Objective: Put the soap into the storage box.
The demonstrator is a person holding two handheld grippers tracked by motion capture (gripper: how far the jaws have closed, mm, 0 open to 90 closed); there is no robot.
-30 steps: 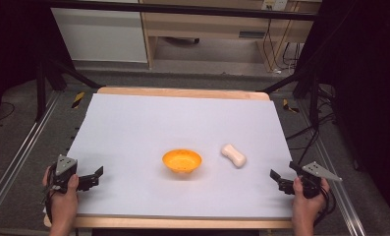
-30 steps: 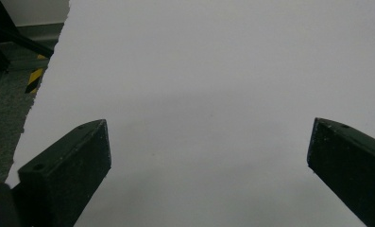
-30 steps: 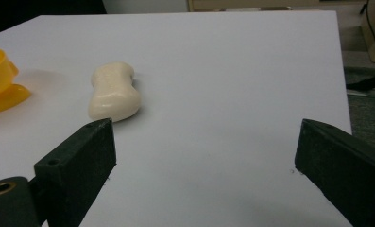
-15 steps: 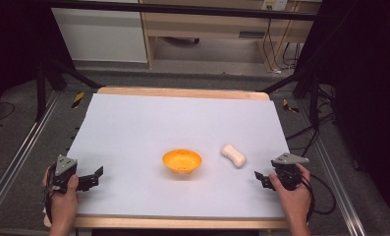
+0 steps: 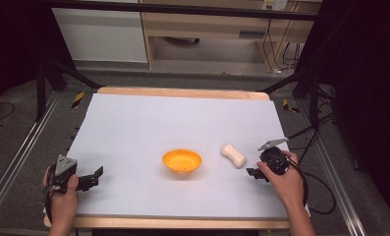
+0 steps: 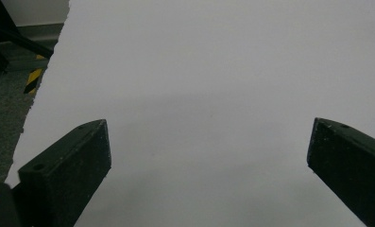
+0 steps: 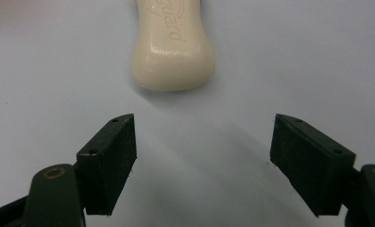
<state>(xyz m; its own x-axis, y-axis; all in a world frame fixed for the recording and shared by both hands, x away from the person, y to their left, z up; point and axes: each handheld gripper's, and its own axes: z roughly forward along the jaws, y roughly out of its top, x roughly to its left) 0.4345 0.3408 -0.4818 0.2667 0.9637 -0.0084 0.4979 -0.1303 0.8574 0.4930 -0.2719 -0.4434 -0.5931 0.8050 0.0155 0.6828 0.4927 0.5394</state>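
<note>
White desk (image 5: 133, 128): right tongs (image 7: 201, 161) just closing some, nothing gripped, soap bar (image 7: 172, 45) just ahead; left tongs (image 6: 208, 165) wide open, empty.

One cream bar of soap (image 5: 233, 155) and one orange bowl (image 5: 181, 161) are lying on one white-covered table (image 5: 133, 128). Two handheld grippers, the left gripper (image 5: 95, 174) and the right gripper (image 5: 252, 173), are hovering at its near edge.

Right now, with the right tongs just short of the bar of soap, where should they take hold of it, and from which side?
Probably across the narrow waist of the bar of soap, coming in from its near rounded end, where the right tongs already point. The bar lies flat on the white table, lengthwise ahead of the open jaws, which have just been closing with nothing between them.
</note>
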